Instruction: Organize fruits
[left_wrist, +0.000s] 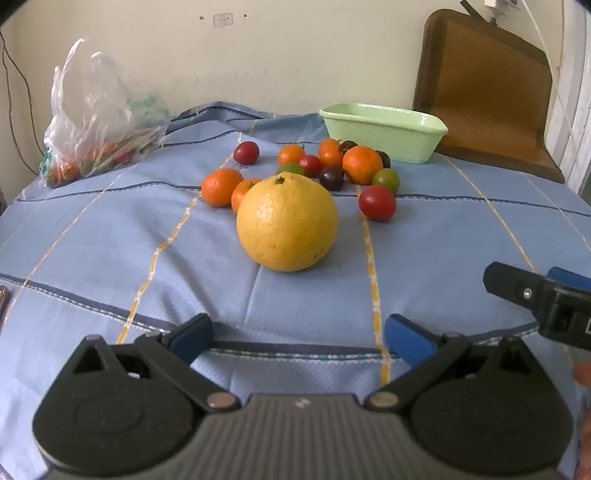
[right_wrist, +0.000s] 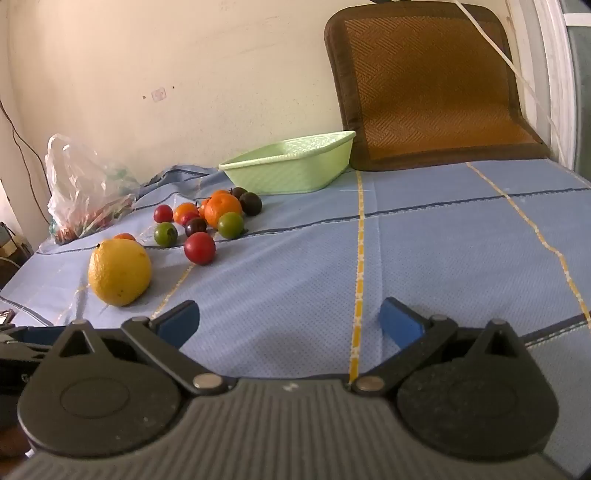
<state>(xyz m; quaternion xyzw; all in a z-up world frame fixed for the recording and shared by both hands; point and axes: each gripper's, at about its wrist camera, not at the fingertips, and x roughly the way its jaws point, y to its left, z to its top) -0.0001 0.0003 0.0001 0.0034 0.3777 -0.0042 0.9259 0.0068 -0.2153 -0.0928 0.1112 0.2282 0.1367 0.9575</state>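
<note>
A large yellow citrus fruit (left_wrist: 287, 222) (right_wrist: 119, 272) lies on the blue cloth, straight ahead of my left gripper (left_wrist: 297, 341), which is open and empty. Behind it lie several small oranges (left_wrist: 362, 164) and red, green and dark tomatoes, with one red tomato (left_wrist: 377, 202) (right_wrist: 200, 247) nearest. A pale green plastic basket (left_wrist: 384, 137) (right_wrist: 291, 170) stands empty behind the fruit. My right gripper (right_wrist: 290, 325) is open and empty over bare cloth, to the right of the fruit; one of its fingers (left_wrist: 513, 286) shows at the right edge of the left wrist view.
A clear plastic bag (left_wrist: 99, 114) (right_wrist: 86, 188) with more produce sits at the back left by the wall. A brown woven chair mat (left_wrist: 484, 88) (right_wrist: 432, 85) leans at the back right. The blue cloth (right_wrist: 443, 251) stretches bare on the right.
</note>
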